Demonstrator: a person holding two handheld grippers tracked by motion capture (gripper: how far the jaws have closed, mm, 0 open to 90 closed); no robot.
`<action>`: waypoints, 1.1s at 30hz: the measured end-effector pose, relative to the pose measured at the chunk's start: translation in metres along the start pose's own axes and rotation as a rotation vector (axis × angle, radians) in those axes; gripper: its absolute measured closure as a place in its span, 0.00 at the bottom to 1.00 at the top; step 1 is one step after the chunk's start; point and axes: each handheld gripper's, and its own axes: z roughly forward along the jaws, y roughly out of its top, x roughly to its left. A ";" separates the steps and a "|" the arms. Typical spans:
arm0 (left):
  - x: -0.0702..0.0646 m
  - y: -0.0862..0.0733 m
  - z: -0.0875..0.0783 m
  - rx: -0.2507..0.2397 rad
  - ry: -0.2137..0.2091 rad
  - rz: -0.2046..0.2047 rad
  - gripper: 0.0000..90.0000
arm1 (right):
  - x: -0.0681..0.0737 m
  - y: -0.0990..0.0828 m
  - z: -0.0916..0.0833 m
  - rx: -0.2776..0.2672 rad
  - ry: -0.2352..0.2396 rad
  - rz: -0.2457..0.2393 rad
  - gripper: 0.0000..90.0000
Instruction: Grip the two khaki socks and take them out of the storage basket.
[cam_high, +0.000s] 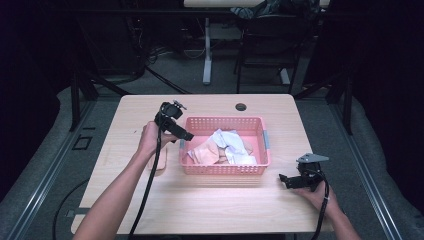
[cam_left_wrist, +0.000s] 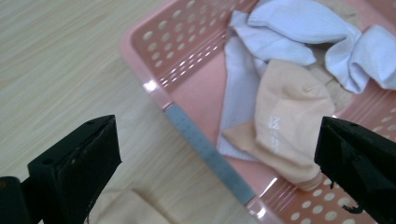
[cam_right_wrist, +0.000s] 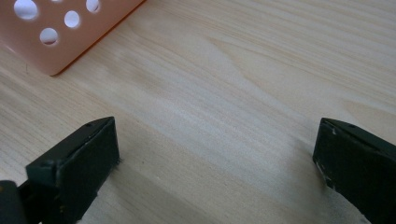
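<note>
A right gripper (cam_high: 286, 180) rested low at the near right of a wooden table (cam_high: 215, 205), jaws spread wide and empty. Farther in, a peach sock (cam_high: 156, 165) lay flat on the table just left of a pink basket (cam_high: 225, 169). The left gripper (cam_high: 186, 136) hovered at the basket's left rim, jaws wide and empty, above peach (cam_left_wrist: 285, 126) and white socks (cam_left_wrist: 299, 23) heaped inside.
</note>
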 end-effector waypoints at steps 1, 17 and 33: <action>-0.003 0.002 0.003 0.003 -0.018 -0.001 0.00 | 0.000 0.000 0.000 0.001 0.000 0.000 0.00; -0.048 0.023 0.058 0.111 -0.082 0.040 0.04 | 0.000 0.000 0.000 0.000 0.000 0.000 0.00; -0.063 0.028 0.093 0.228 -0.038 0.032 0.35 | 0.000 0.000 0.000 0.000 0.000 0.000 0.00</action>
